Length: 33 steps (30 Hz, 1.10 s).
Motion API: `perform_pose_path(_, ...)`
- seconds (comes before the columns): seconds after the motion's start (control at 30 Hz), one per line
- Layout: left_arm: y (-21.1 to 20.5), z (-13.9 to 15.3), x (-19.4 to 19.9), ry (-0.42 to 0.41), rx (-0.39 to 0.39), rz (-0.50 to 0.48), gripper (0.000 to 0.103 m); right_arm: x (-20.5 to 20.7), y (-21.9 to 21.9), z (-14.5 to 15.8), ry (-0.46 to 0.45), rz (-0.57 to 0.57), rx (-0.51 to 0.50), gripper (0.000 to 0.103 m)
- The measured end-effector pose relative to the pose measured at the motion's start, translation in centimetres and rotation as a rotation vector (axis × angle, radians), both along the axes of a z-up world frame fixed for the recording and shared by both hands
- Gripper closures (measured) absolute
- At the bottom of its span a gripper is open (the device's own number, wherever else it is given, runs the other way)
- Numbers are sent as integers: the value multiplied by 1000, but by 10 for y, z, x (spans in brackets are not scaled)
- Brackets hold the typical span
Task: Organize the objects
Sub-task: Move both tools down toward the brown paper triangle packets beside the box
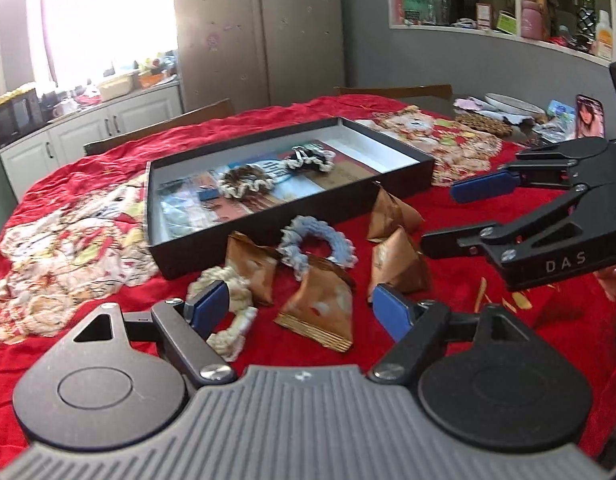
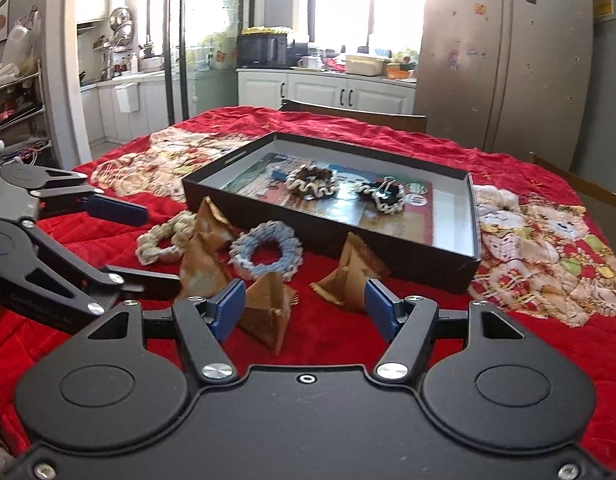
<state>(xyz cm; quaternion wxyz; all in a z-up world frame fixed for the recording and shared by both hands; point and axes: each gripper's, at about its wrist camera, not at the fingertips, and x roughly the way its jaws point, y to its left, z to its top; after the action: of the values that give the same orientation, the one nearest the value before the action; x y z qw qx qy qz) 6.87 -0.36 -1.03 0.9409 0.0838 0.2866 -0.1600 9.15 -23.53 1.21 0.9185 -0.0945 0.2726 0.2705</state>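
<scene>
Two scrunchies, a brown-and-cream one (image 1: 244,182) and a black-and-cream one (image 1: 309,159), are already laid in the shallow black box (image 1: 292,216), whose open top and low walls suit it as the collecting place. The rest is gathered on the red cloth (image 1: 347,116) just outside the box's near wall: a blue scrunchie (image 1: 316,245), a cream scrunchie (image 1: 234,304) towards the box's near left corner, and four brown pyramid-shaped packets (image 1: 321,308) scattered among them. These are judged to be still unsorted.

The left gripper (image 1: 308,308) is held with its jaws spread wide and empty, one packet lying between the pads but untouched, presumably as the next pick. The right gripper (image 2: 304,312) is likewise spread and empty, poised over another packet (image 2: 268,316) near the cloth's front edge.
</scene>
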Motion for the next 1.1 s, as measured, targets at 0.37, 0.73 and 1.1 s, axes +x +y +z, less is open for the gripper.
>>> perform_pose_path(0.37,-8,-23,10,-8,20,-53,16,9,4,-18,78,24,58,40)
perform_pose_path(0.73,-12,-34,22,17,4,-87,33,23,15,-29,130,44,64,49)
perform_pose_path(1.1,-12,-35,24,16,1,-89,54,30,19,-34,162,50,83,59)
